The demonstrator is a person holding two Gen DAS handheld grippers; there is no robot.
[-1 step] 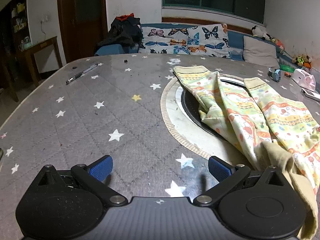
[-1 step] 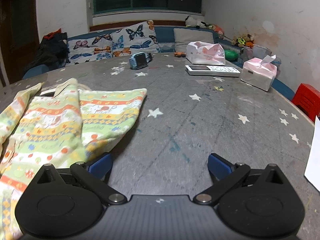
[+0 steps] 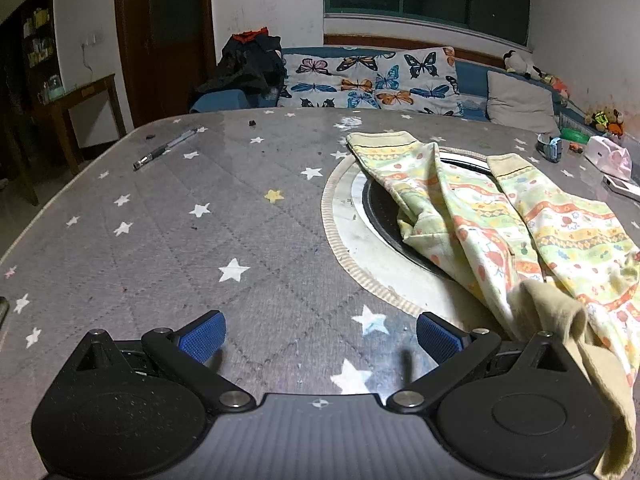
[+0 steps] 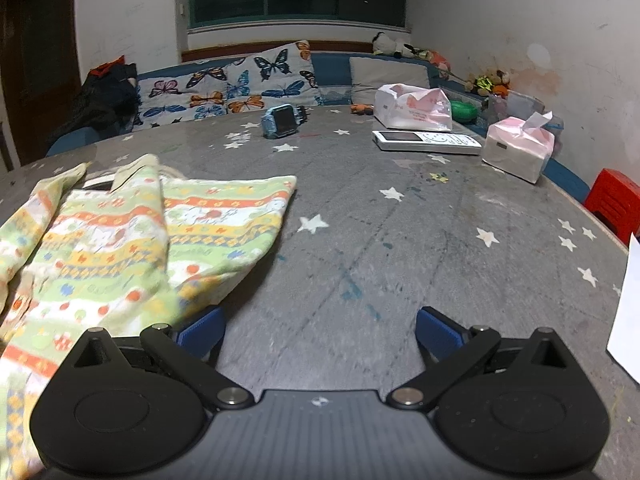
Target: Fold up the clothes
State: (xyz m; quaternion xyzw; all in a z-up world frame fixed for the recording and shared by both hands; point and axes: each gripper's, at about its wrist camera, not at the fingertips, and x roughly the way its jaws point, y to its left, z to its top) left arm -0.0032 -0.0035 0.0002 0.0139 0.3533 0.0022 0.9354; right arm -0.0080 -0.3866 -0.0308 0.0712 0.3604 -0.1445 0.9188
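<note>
The trousers (image 3: 500, 224) are lying loosely spread on the table (image 3: 200, 240), sagging across its round inset. Both the left gripper (image 3: 320, 330) and right gripper (image 4: 320, 326) are hovering with fingers apart, holding nothing. Fabric is risking snagging in that recess or bunching if pinched unevenly.
</note>
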